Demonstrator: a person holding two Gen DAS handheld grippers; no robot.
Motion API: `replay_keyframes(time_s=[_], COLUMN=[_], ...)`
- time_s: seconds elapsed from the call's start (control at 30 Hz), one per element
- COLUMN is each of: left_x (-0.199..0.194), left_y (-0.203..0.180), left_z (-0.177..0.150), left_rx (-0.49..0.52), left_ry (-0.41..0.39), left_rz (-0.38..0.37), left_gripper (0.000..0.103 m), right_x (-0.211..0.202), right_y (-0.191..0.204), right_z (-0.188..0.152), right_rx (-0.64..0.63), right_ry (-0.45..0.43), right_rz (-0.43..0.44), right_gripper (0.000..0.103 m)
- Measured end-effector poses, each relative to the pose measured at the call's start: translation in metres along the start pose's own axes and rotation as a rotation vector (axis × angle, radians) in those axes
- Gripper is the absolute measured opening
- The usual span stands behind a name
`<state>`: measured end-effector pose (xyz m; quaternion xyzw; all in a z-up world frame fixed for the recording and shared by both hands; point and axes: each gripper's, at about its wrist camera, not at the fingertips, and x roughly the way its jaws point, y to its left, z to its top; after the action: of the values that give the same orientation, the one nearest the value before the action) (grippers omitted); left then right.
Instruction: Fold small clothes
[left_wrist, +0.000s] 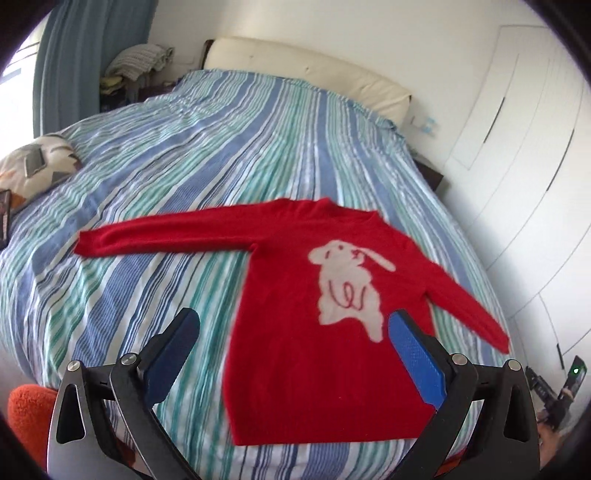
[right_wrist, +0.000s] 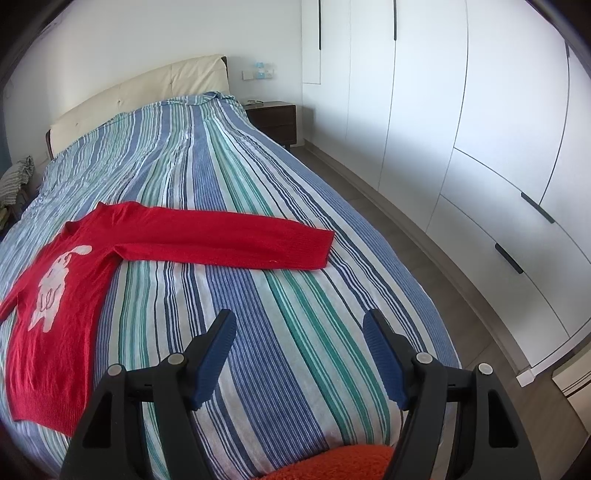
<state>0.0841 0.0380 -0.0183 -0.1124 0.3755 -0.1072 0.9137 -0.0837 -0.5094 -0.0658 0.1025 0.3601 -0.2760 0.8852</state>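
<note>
Both tongs hang open and empty: the left tongs (left_wrist: 293, 334) over the hem of the red sweater (left_wrist: 325, 332), the right tongs (right_wrist: 299, 338) with its sleeve (right_wrist: 229, 242) ahead. Spread flat on the bed (right_wrist: 258, 295), it looks soft, light and floppy, so pinching a cuff or shoulder seems best

Both the left gripper (left_wrist: 293, 325) and the right gripper (right_wrist: 299, 328) have black plastic arms with triangular cut-outs, round silver screws (left_wrist: 130, 359) behind the jaws, and textured blue pads (left_wrist: 415, 358) lining their inner faces.
</note>
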Motion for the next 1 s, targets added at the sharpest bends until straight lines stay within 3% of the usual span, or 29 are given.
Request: replay_keyframes(time_s=[0.07, 0.13, 0.27, 0.4, 0.5, 0.6, 0.77, 0.83, 0.9, 1.0], left_x=[0.003, 0.015, 0.043, 0.054, 0.056, 0.061, 0.073, 0.077, 0.080, 0.077], left_y=[0.004, 0.018, 0.053, 0.086, 0.103, 0.113, 0.128, 0.130, 0.132, 0.136], left_z=[0.005, 0.001, -0.018, -0.039, -0.050, -0.058, -0.063, -0.064, -0.065, -0.068], left_rx=[-0.010, -0.027, -0.081, -0.116, -0.121, -0.113, -0.137, -0.132, -0.125, -0.133], left_ry=[-0.004, 0.011, 0.056, 0.070, 0.063, 0.061, 0.098, 0.107, 0.119, 0.115], left_rz=[-0.018, 0.014, 0.127, 0.211, 0.262, 0.313, 0.341, 0.357, 0.378, 0.380], left_gripper=[0.102, 0.102, 0.102, 0.102, 0.102, 0.102, 0.102, 0.102, 0.102, 0.102], right_x=[0.002, 0.009, 0.025, 0.072, 0.122, 0.155, 0.185, 0.193, 0.198, 0.177], right_y=[0.002, 0.002, -0.008, -0.035, -0.059, -0.067, -0.064, -0.063, -0.056, -0.032], right_z=[0.003, 0.010, 0.037, 0.054, 0.044, 0.032, 0.029, 0.031, 0.036, 0.070], right_rx=[-0.006, 0.028, 0.239, 0.498, 0.704, 0.818, 0.911, 0.928, 0.887, 0.747], right_ry=[0.028, 0.075, 0.113, 0.164, 0.252, 0.306, 0.242, 0.205, 0.229, 0.167], right_rz=[0.011, 0.100, 0.309, 0.408, 0.398, 0.429, 0.427, 0.399, 0.313, 0.209], right_gripper=[0.071, 0.071, 0.071, 0.072, 0.072, 0.072, 0.071, 0.059, 0.005, 0.004])
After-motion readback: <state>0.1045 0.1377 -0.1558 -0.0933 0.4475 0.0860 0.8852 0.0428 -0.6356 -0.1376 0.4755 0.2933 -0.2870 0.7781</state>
